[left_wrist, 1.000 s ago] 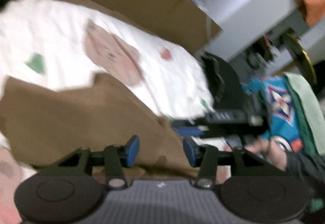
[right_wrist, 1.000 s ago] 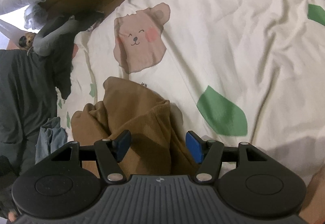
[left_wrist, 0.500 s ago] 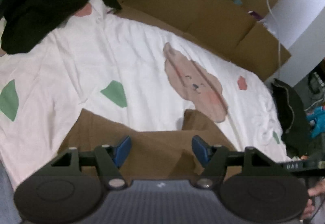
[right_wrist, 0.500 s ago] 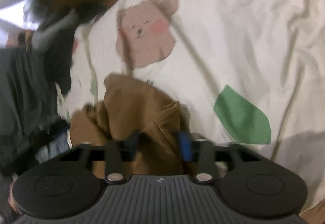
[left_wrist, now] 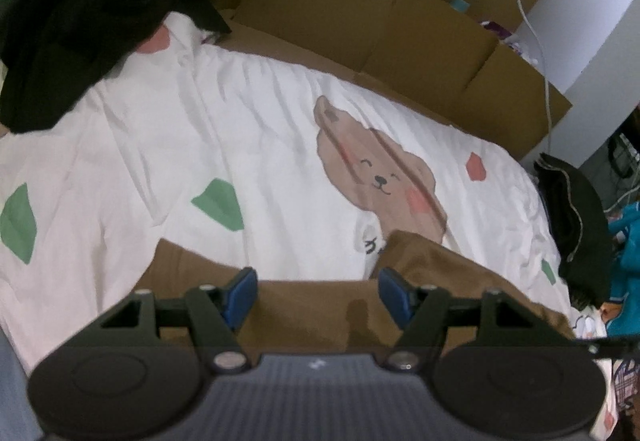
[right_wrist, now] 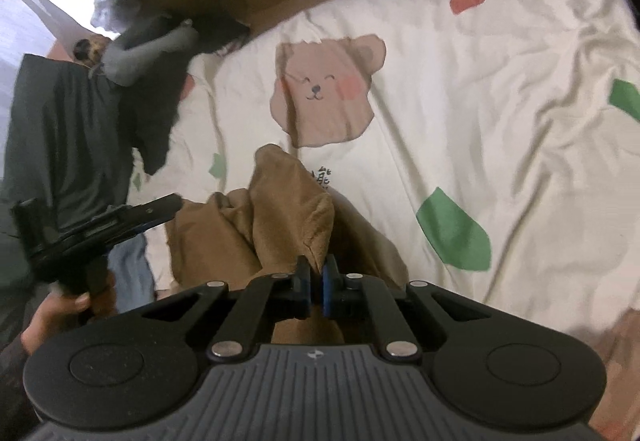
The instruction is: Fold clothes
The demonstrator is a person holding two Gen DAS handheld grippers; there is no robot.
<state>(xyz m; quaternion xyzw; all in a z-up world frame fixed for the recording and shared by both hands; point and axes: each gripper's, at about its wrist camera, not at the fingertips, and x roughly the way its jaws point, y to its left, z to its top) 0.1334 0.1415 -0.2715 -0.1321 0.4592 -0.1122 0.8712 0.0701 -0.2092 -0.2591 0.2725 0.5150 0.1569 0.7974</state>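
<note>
The brown garment (right_wrist: 280, 209) is being pinched at a bunched fold by the right claw (right_wrist: 316, 283), clenched on it, near the bed's near edge. The left claw (left_wrist: 316, 293) is being held released above its flat hem. The bear-print sheet (left_wrist: 260, 145) beyond is lying bare; the garment's near part is being hidden by both claws.

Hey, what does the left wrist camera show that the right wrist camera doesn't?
Only the left wrist view shows the left gripper from behind, jaws open over the brown garment, plus a white cable and blue clothing. Only the right wrist view shows the right gripper shut on a raised fold of the garment, and a hand. Both show the bear bedsheet and cardboard.
</note>
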